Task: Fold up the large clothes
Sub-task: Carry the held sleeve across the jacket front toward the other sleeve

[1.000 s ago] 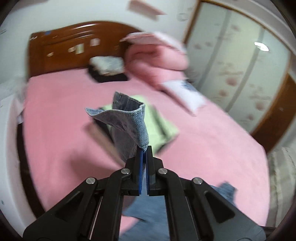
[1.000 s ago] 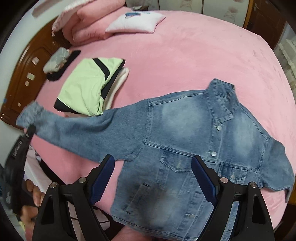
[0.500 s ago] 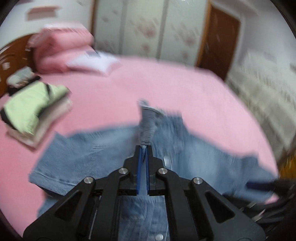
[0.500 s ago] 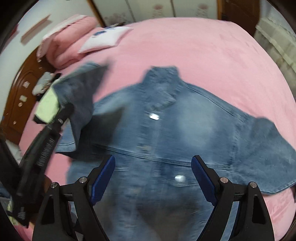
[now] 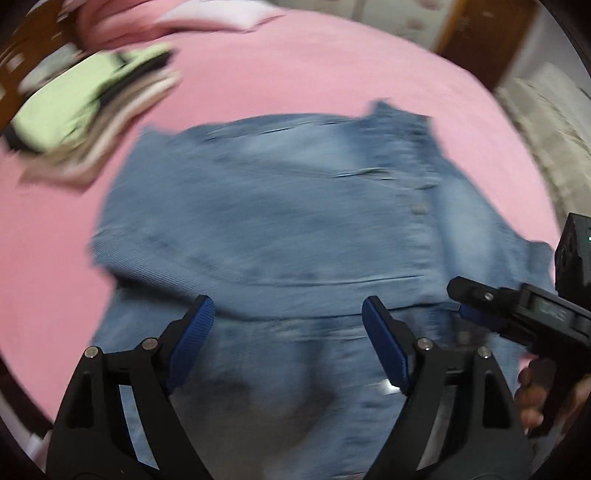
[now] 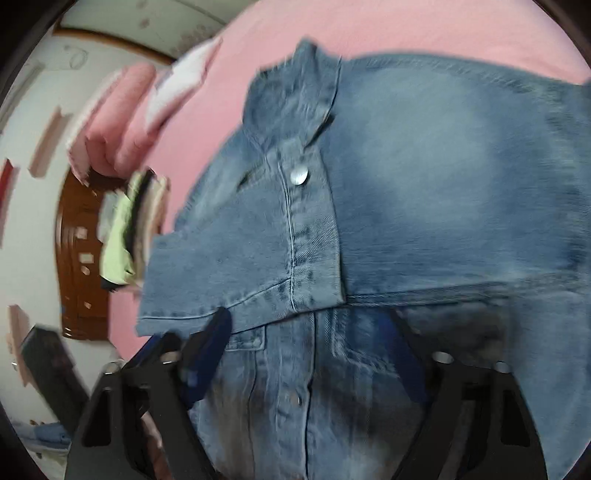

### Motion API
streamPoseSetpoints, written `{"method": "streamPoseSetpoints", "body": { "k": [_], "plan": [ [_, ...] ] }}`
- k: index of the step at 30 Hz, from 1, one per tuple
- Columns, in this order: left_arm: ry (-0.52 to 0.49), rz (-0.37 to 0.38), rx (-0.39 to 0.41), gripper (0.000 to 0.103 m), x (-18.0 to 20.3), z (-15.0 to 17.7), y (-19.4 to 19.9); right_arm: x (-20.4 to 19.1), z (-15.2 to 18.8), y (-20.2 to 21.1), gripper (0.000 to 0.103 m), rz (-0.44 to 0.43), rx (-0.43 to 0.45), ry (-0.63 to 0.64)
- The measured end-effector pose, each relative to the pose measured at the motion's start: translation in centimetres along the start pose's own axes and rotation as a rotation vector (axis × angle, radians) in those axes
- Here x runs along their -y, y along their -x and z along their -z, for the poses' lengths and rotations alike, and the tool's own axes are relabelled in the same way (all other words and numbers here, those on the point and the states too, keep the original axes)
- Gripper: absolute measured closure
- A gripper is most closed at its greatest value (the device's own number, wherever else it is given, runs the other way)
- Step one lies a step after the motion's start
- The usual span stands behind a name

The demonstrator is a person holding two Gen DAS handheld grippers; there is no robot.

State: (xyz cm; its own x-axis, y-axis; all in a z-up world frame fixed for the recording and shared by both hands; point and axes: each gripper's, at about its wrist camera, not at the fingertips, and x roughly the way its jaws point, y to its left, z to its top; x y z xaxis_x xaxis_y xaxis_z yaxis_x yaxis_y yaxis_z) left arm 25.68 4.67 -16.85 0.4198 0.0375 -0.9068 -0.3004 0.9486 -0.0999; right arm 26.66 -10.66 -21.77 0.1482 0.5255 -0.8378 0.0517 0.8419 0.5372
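A blue denim jacket (image 5: 295,206) lies front-up on the pink bed (image 5: 295,66), blurred by motion. One sleeve (image 6: 221,258) is folded across its chest, the cuff near the button placket. My left gripper (image 5: 288,306) hovers over the lower front. Its jaws are opening wide, with nothing held between them. My right gripper (image 6: 306,321) hangs close above the placket below the collar (image 6: 295,81). Its jaws are closing but still stand apart, with only flat denim under them. The pads do not press on cloth.
A stack of folded clothes with a light green top (image 5: 85,107) sits at the upper left of the bed. Pink bedding and a white pillow (image 5: 221,18) lie beyond it by the wooden headboard (image 6: 77,258). A person's hand (image 5: 532,391) holds the right gripper's handle.
The left gripper carried the sleeve cuff across onto the jacket's front, then opened and let it go. The right gripper dropped closer to the jacket and its jaws narrowed slightly.
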Motion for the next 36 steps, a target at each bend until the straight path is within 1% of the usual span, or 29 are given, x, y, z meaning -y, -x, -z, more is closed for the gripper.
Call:
{"method": "streamPoseSetpoints", "body": {
  "k": [1, 2, 3, 4, 5, 6, 7, 8, 9, 10, 12, 14, 16, 17, 19, 20, 23, 24, 25, 26, 28, 29, 30, 31, 32, 33, 34, 35, 36],
  "plan": [
    [0.015, -0.021, -0.008, 0.023, -1.0, 0.2, -0.1, -0.2, 0.0, -1.1, 0.037, 0.033, -0.012, 0.01],
    [0.026, -0.049, -0.023, 0.023, -2.1, 0.5, -0.3, -0.4, -0.2, -2.2, 0.047, 0.083, -0.029, 0.022],
    [0.021, -0.095, -0.051, 0.023, -3.5, 0.9, -0.9, -0.6, -0.1, -3.2, 0.056, 0.142, -0.038, 0.035],
    [0.014, -0.126, -0.064, 0.023, -4.1, 0.5, 0.0, -1.0, 0.1, -3.6, 0.06, 0.192, -0.027, 0.043],
    [-0.007, -0.183, -0.08, 0.023, -5.1, 0.7, -0.6, -1.3, 0.0, -3.7, 0.069, 0.214, 0.001, 0.061],
    [-0.026, -0.226, -0.088, 0.023, -6.0, 0.9, -1.3, -1.6, 0.1, -3.4, 0.082, 0.2, 0.035, 0.083],
    [-0.035, -0.252, -0.095, 0.023, -6.6, 1.0, -2.4, -2.1, 0.3, -2.6, 0.089, 0.196, 0.083, 0.11],
    [-0.04, -0.306, -0.114, 0.023, -7.6, 1.0, -3.2, -3.0, 0.7, -1.5, 0.09, 0.204, 0.144, 0.149],
    [-0.036, -0.343, -0.128, 0.023, -8.3, 0.9, -3.9, -4.0, 0.9, -0.3, 0.091, 0.204, 0.2, 0.193],
    [-0.028, -0.359, -0.138, 0.023, -9.2, 0.8, -4.8, -5.2, 1.3, 1.2, 0.092, 0.218, 0.252, 0.239],
    [0.005, -0.335, -0.144, 0.023, -10.9, 0.2, -5.7, -7.0, 1.8, 4.2, 0.092, 0.25, 0.323, 0.278],
    [0.026, -0.316, -0.144, 0.023, -11.9, -0.2, -5.9, -6.6, 2.8, 7.9, 0.093, 0.293, 0.394, 0.247],
    [0.042, -0.305, -0.147, 0.023, -12.7, -0.3, -6.0, -7.0, 3.1, 10.4, 0.093, 0.35, 0.431, 0.204],
    [0.045, -0.3, -0.146, 0.023, -13.1, -0.3, -6.0, -6.0, 3.5, 11.5, 0.093, 0.387, 0.441, 0.183],
    [0.049, -0.292, -0.15, 0.023, -13.9, 0.0, -6.1, -3.2, 4.3, 12.2, 0.093, 0.46, 0.412, 0.138],
    [0.056, -0.287, -0.152, 0.023, -14.2, 0.2, -6.3, -1.7, 4.5, 11.7, 0.091, 0.49, 0.378, 0.097],
    [0.11, -0.261, -0.162, 0.023, -15.8, 0.6, -6.0, 3.5, 6.2, 10.2, 0.09, 0.569, 0.231, -0.032],
    [0.12, -0.259, -0.165, 0.023, -16.3, 0.7, -5.8, 4.6, 7.1, 9.2, 0.09, 0.634, 0.193, -0.071],
    [0.116, -0.265, -0.177, 0.023, -16.8, 0.8, -5.4, 5.8, 7.9, 9.2, 0.09, 0.676, 0.19, -0.1],
    [0.107, -0.276, -0.183, 0.023, -17.0, 0.9, -5.0, 6.6, 8.7, 10.1, 0.09, 0.671, 0.233, -0.133],
    [0.079, -0.292, -0.171, 0.023, -17.0, 1.1, -3.5, 5.7, 9.8, 11.1, 0.089, 0.624, 0.311, -0.143],
    [0.057, -0.291, -0.152, 0.025, -17.0, 1.3, -2.3, 5.2, 10.2, 11.9, 0.089, 0.583, 0.353, -0.112],
    [0.033, -0.275, -0.128, 0.027, -16.7, 1.5, -1.0, 4.5, 10.4, 12.2, 0.089, 0.546, 0.367, -0.079],
    [0.015, -0.251, -0.106, 0.028, -16.4, 1.5, -0.1, 3.5, 10.4, 12.1, 0.089, 0.472, 0.362, -0.028],
    [-0.01, -0.209, -0.078, 0.031, -15.9, 1.6, 1.0, 2.0, 9.9, 11.6, 0.089, 0.399, 0.336, 0.008],
    [-0.041, -0.156, -0.052, 0.038, -15.3, 1.7, 1.9, 0.9, 9.9, 10.8, 0.089, 0.297, 0.287, 0.049],
    [-0.059, -0.127, -0.045, 0.043, -14.9, 1.7, 2.3, -0.2, 10.0, 9.8, 0.089, 0.199, 0.233, 0.082],
    [-0.09, -0.08, -0.055, 0.053, -13.8, 1.0, 1.9, -1.3, 10.2, 8.5, 0.089, 0.112, 0.176, 0.102],
    [-0.115, -0.039, -0.077, 0.065, -13.1, 0.7, 1.4, -2.8, 10.0, 7.2, 0.089, 0.049, 0.127, 0.103]
  ]
}}
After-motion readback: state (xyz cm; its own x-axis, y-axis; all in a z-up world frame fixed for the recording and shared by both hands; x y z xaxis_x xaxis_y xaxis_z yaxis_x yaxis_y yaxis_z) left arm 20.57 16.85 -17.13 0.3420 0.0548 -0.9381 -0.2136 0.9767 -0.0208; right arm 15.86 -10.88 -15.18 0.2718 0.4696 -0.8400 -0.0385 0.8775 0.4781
